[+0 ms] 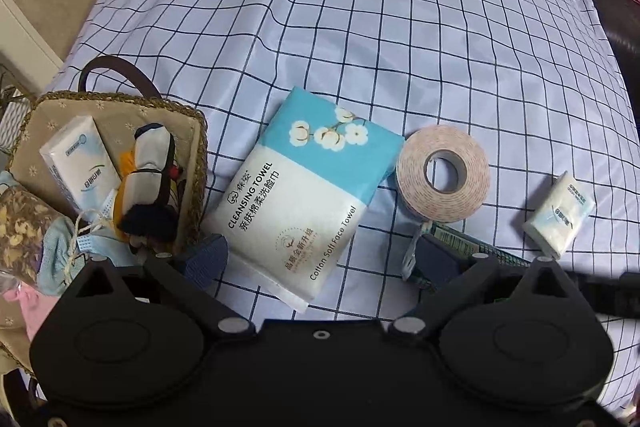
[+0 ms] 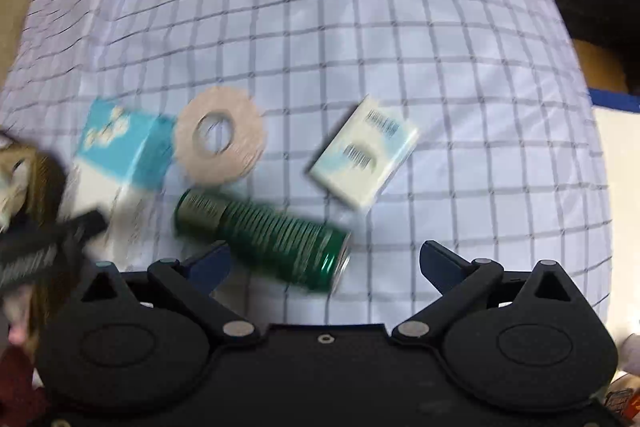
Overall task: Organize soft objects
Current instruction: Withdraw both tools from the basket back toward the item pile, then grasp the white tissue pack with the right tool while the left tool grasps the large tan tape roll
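Cleansing towel pack [image 1: 308,187], blue-white, is laid flat on the checked surface just beside the woven basket [image 1: 198,163]. Small tissue pack [image 1: 559,218] is laid flat, well apart. Another tissue pack [image 1: 78,167] is propped inside the basket.

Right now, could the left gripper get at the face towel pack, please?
Probably yes: the left gripper is open, and the face towel pack lies flat right between its fingers with nothing on top; the basket and tape roll only flank it.

Left wrist view looking down close over the checked cloth [image 1: 400,27], basket [image 1: 196,163] at nine o'clock, right wrist view (blurred) similarly angled, both sharing tape roll [image 1: 442,173] [image 2: 220,135], towel pack [image 1: 304,187] [image 2: 124,147], tissue packet [image 1: 560,213] [image 2: 362,157].
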The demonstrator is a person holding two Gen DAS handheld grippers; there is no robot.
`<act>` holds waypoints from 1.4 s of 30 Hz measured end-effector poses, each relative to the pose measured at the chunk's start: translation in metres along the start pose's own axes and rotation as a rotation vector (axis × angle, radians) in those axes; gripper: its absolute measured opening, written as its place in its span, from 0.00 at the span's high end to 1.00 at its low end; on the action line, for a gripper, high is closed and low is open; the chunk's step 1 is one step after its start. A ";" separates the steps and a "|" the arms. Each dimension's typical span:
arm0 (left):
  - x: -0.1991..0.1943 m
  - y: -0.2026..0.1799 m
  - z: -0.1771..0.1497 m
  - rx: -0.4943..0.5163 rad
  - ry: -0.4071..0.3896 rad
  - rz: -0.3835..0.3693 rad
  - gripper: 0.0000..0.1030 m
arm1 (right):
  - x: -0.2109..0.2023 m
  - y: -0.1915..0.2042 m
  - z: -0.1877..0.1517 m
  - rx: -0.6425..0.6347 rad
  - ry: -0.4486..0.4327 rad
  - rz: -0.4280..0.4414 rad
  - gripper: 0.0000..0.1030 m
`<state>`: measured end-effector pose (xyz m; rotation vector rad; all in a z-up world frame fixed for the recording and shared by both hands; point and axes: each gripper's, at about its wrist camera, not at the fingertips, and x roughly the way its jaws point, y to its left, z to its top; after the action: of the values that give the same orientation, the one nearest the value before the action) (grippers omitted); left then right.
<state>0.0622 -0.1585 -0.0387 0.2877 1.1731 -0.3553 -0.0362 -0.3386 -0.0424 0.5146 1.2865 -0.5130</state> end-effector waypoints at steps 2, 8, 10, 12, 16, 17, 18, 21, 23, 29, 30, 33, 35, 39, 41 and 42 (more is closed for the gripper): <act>0.000 0.001 0.000 0.000 0.002 -0.002 0.05 | 0.010 0.002 0.012 0.001 -0.005 -0.045 0.02; 0.001 0.007 0.003 -0.024 0.009 -0.010 0.05 | 0.043 0.005 0.032 0.012 -0.006 -0.119 0.06; 0.003 0.008 0.004 -0.028 0.012 -0.007 0.05 | 0.051 0.002 0.037 0.018 -0.001 -0.139 0.08; 0.005 0.008 0.004 -0.027 0.017 -0.006 0.05 | 0.058 0.004 0.040 0.006 0.002 -0.159 0.12; 0.010 0.007 0.004 -0.022 0.028 -0.006 0.05 | 0.066 0.003 0.044 -0.006 -0.002 -0.180 0.22; 0.011 0.006 0.004 -0.020 0.028 -0.003 0.05 | 0.069 0.002 0.046 -0.005 0.006 -0.175 0.26; 0.012 0.005 0.004 -0.018 0.030 0.000 0.05 | 0.071 0.001 0.047 0.000 0.017 -0.166 0.31; 0.016 0.003 0.004 -0.015 0.034 -0.007 0.06 | 0.075 -0.008 0.051 0.021 0.034 -0.139 0.31; 0.017 -0.001 0.004 -0.013 0.037 -0.025 0.06 | 0.073 -0.012 0.054 0.018 0.033 -0.135 0.34; 0.019 -0.027 0.010 0.015 0.008 -0.062 0.06 | 0.063 -0.032 0.060 0.031 0.007 -0.155 0.38; 0.021 -0.032 0.011 0.020 0.005 -0.066 0.06 | 0.061 -0.035 0.060 0.040 0.008 -0.145 0.39; 0.030 -0.048 0.013 0.029 0.004 -0.068 0.06 | 0.059 -0.047 0.058 0.034 0.003 -0.147 0.40; 0.039 -0.057 0.015 0.043 0.013 -0.073 0.06 | 0.060 -0.049 0.053 0.022 0.002 -0.158 0.41; 0.060 -0.070 0.021 0.048 0.043 -0.077 0.06 | 0.062 -0.052 0.045 -0.004 0.000 -0.170 0.41; 0.065 -0.074 0.025 0.039 0.041 -0.078 0.06 | 0.064 -0.057 0.043 -0.006 0.004 -0.163 0.42; 0.067 -0.076 0.027 0.036 0.037 -0.078 0.06 | 0.065 -0.059 0.043 -0.006 0.007 -0.158 0.42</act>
<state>0.0760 -0.2460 -0.0939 0.2818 1.2169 -0.4415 -0.0272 -0.4158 -0.1016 0.4115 1.3412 -0.6390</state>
